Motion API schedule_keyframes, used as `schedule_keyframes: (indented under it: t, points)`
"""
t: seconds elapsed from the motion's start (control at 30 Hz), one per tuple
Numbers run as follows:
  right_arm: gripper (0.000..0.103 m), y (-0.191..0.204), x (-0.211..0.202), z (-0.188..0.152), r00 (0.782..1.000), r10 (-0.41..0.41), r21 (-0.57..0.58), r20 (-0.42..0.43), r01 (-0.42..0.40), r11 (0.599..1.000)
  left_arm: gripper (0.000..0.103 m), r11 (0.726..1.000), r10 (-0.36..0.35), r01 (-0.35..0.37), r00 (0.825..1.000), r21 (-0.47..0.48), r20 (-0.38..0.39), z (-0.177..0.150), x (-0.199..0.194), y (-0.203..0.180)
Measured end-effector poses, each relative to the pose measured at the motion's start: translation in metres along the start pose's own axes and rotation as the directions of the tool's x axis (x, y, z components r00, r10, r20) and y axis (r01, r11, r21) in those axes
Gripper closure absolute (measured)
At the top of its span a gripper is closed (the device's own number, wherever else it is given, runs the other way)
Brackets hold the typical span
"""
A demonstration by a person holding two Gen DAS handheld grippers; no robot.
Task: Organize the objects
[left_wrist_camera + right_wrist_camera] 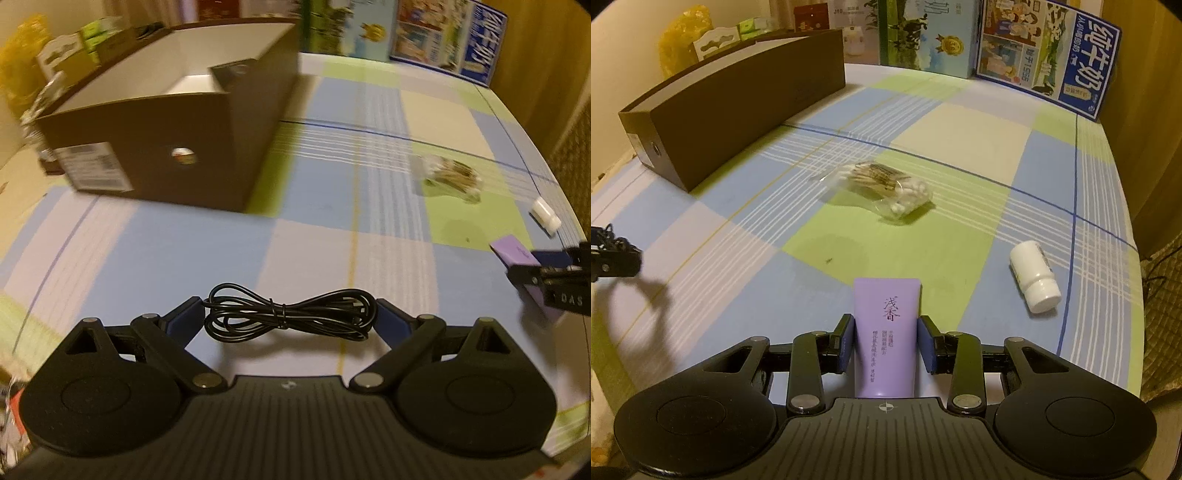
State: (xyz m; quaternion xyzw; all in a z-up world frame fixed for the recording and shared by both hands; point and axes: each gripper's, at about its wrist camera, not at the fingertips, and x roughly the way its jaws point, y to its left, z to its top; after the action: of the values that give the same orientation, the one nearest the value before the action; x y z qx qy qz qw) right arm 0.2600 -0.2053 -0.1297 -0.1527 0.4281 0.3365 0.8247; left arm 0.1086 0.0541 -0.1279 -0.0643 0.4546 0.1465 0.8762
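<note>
My left gripper (290, 310) is shut on a coiled black cable (258, 314), which spans between its blue pads above the checked tablecloth. A brown cardboard box (177, 147) with a white inside stands open ahead and to the left, with a dark item (232, 74) in it. My right gripper (886, 339) is shut on a purple tube (886, 306), whose flat end points away from the camera. The left wrist view shows that tube (517, 254) at its right edge. The left gripper (613, 254) shows at the left edge of the right wrist view.
A clear bag of cotton swabs (882, 184) lies mid-table, and a white bottle (1034, 277) lies on its side to the right. Printed milk cartons (1049, 55) stand along the back. The table edge (1134, 236) curves down the right side.
</note>
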Motion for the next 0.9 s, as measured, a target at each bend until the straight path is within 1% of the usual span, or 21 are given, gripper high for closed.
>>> schedule_keyframes:
  t: [0.13, 0.27, 0.37, 0.47, 0.63, 0.73, 0.9]
  points:
    - [0.069, 0.001, -0.010, 0.001, 1.000, 0.007, 0.008, 0.025, -0.007, 1.000, 0.008, 0.999, 0.027, -0.026, 0.999, -0.029, 0.020, -0.002, -0.016, 0.010]
    - [0.069, 0.007, -0.024, 0.009, 0.997, 0.025, 0.033, 0.078, -0.028, 0.999, 0.008, 0.999, 0.032, -0.030, 0.999, -0.038, 0.041, 0.005, -0.028, 0.022]
    - [0.069, 0.015, -0.033, 0.016, 0.992, 0.035, 0.042, 0.124, -0.041, 0.998, 0.008, 1.000, 0.022, -0.022, 0.997, -0.011, 0.075, 0.017, -0.036, 0.030]
    - [0.069, 0.025, -0.039, 0.021, 0.985, 0.040, 0.066, 0.169, -0.052, 0.996, 0.008, 1.000, -0.004, 0.001, 0.994, 0.021, 0.108, 0.033, -0.041, 0.040]
    - [0.070, 0.043, -0.043, 0.036, 0.973, 0.030, 0.113, 0.227, -0.057, 0.992, 0.008, 0.997, -0.039, 0.028, 0.988, 0.073, 0.149, 0.064, -0.044, 0.059]
    - [0.070, 0.055, -0.042, 0.047, 0.968, 0.004, 0.134, 0.249, -0.038, 0.990, 0.008, 0.994, -0.060, 0.045, 0.986, 0.100, 0.158, 0.082, -0.041, 0.072]
    - [0.070, 0.071, -0.041, 0.069, 0.958, -0.018, 0.159, 0.287, -0.029, 0.987, 0.008, 0.988, -0.082, 0.057, 0.982, 0.147, 0.172, 0.107, -0.034, 0.090]
